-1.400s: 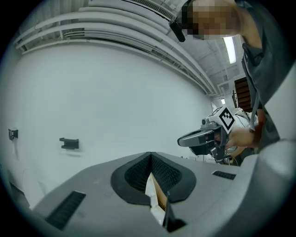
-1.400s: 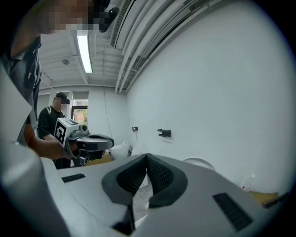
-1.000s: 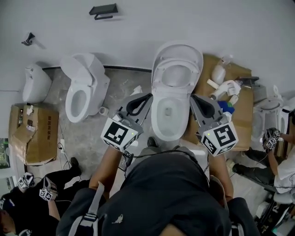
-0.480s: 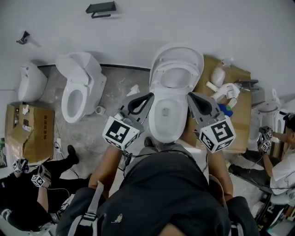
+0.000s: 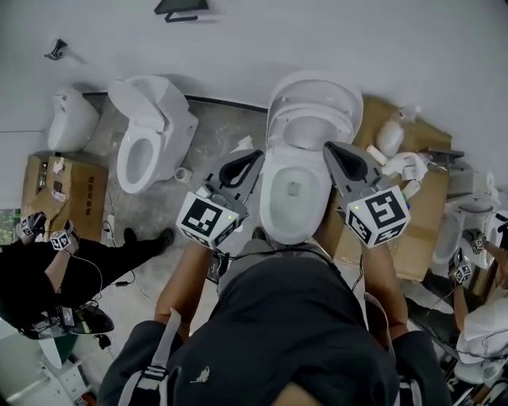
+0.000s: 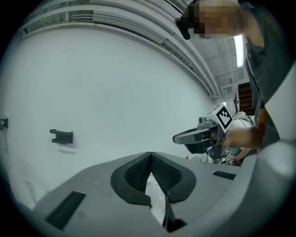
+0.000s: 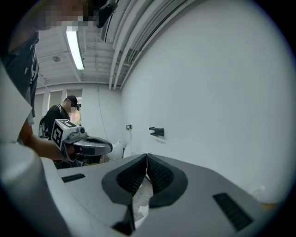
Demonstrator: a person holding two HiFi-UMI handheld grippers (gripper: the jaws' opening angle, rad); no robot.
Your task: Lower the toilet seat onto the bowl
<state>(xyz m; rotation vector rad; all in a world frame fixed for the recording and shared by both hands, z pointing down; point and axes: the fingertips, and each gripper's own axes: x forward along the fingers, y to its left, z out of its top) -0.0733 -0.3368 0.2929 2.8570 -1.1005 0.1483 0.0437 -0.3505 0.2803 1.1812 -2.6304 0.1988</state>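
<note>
The white toilet [image 5: 292,198] stands straight ahead of me in the head view. Its seat [image 5: 314,101] is raised, leaning with the lid against the wall above the open bowl. My left gripper [image 5: 257,155] hovers at the bowl's left side, shut and holding nothing. At the bowl's right side is my right gripper [image 5: 328,146], also shut and holding nothing. Neither touches the seat. In the left gripper view the left gripper [image 6: 150,153] points at the bare wall, with the right gripper [image 6: 194,136] off to its right. The right gripper view shows the right gripper [image 7: 147,155] with pads together and the left gripper [image 7: 89,146] beside it.
A second toilet [image 5: 149,139] and another white fixture [image 5: 71,119] stand at the left. A cardboard box [image 5: 65,198] lies by them. Flat cardboard with loose white toilet parts [image 5: 401,155] lies at the right. People crouch at the far left [image 5: 48,277] and far right [image 5: 476,325]. A dark bracket [image 5: 181,8] hangs on the wall.
The view has shifted a little; both grippers keep their places beside the bowl, still shut. The seat stays raised. The person at the left has moved.
</note>
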